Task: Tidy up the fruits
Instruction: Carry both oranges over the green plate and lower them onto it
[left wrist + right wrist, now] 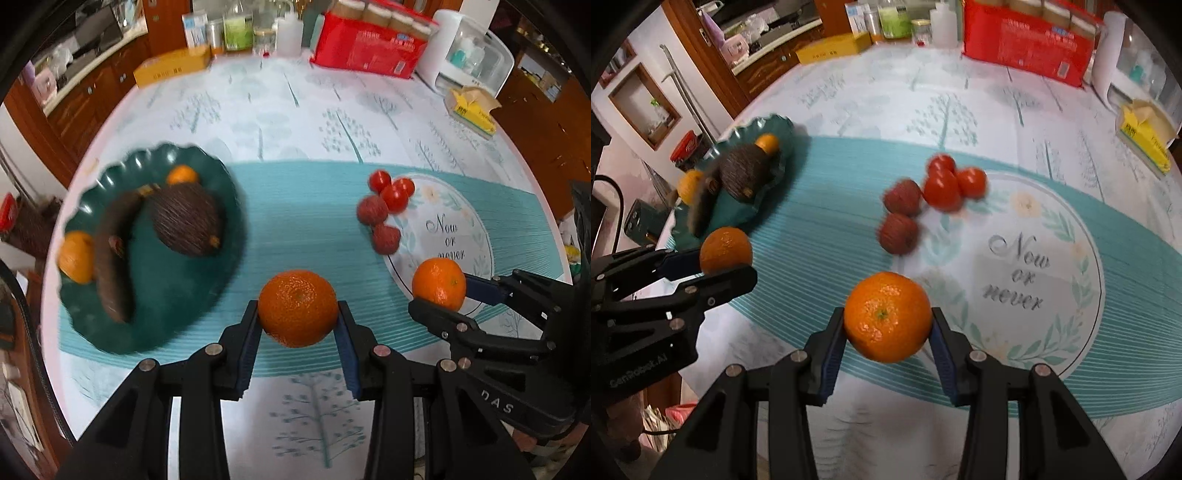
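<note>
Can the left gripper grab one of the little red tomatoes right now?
Probably not yet. The left gripper is already shut on an orange, so its jaws are full. The tomatoes lie uncovered at the white plate's edge, but the orange must go first.

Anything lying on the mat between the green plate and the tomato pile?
No. Between the green plate and the tomatoes the striped mat is bare, seen in both wrist views.

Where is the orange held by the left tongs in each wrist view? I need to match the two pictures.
Left wrist view: the round orange in the left tongs sits bottom centre, clamped between the blue pads.
Right wrist view: the same orange is at the left edge, near the dark green scalloped plate.
Shared landmark: the white "Now or never" plate.
</note>
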### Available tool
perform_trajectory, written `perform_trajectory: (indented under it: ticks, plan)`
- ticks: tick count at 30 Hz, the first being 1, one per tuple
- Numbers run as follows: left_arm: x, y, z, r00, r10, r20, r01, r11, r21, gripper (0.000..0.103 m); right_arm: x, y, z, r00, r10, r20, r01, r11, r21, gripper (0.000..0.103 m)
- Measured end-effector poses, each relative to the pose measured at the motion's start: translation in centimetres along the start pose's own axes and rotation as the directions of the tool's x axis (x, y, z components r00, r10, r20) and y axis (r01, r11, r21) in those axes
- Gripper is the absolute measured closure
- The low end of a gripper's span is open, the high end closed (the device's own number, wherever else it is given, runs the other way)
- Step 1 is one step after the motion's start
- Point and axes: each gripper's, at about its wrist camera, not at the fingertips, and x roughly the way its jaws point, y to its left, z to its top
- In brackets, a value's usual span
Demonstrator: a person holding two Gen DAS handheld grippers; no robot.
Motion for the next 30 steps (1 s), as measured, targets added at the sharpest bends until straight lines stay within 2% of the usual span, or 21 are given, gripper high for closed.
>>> perform_trajectory:
  ticks: [6, 13, 19, 21, 24, 30]
  plan:
    - [-4.5, 4.4, 2.2, 0.996, 0.011, 0.090, -0.013, 1.000, 0.018, 0.065, -2.9, 4.1, 2.1, 0.997, -0.001, 0.077, 0.003, 1.000, -0.019, 0.059]
    - [-10.1, 10.3, 5.7, 0.977, 0.080, 0.196, -0.087, 0.996, 0.027, 0.065, -6.4, 10.1, 5.9, 0.979, 0.012, 0.206, 0.004, 0.997, -0.074, 0.059]
    - [-11.4, 14.6, 7.7, 0.970, 0.109, 0.217, -0.120, 0.992, 0.041, 0.065, -6.8, 14.6, 8.6, 0.966, 0.031, 0.258, 0.000, 0.993, -0.118, 0.059]
    - [-10.9, 15.9, 8.1, 0.972, 0.112, 0.205, -0.124, 0.991, 0.042, 0.065, -6.0, 15.9, 9.3, 0.966, 0.036, 0.255, -0.001, 0.991, -0.134, 0.058]
    - [-9.2, 17.9, 8.8, 0.984, 0.074, 0.160, -0.083, 0.995, 0.047, 0.065, -4.0, 17.3, 10.2, 0.973, 0.047, 0.224, -0.013, 0.989, -0.147, 0.058]
    - [-2.9, 20.9, 10.0, 0.996, 0.087, 0.036, -0.090, 0.993, 0.070, 0.065, 2.2, 17.9, 11.5, 0.994, 0.068, 0.080, -0.060, 0.993, -0.103, 0.058]
